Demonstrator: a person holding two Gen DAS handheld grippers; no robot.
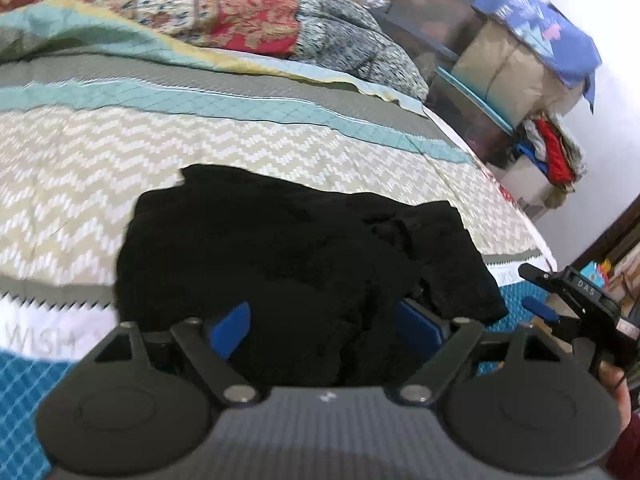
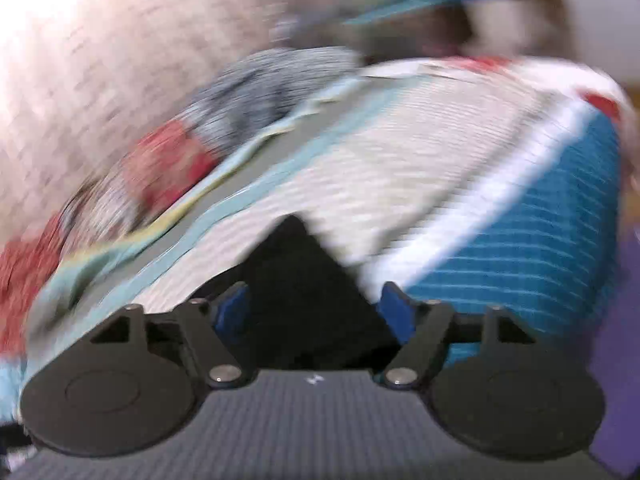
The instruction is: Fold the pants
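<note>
The black pants [image 1: 288,248] lie bunched on the patterned bedspread [image 1: 120,152]. My left gripper [image 1: 324,320] is open, its blue pads [image 1: 234,326] wide apart with the near edge of the pants between them. My right gripper [image 2: 316,312] is open too, with a dark corner of the pants [image 2: 296,272] between its blue pads [image 2: 394,312]. The right wrist view is motion-blurred. The right gripper [image 1: 576,300] also shows at the right edge of the left wrist view, beside the pants.
Floral pillows and a quilt [image 1: 240,12] lie at the head of the bed. Stacked plastic bins [image 1: 452,60] and piled bags and clothes [image 1: 544,148] stand past the bed's far side. The bed edge with the blue band [image 2: 520,256] drops off on the right.
</note>
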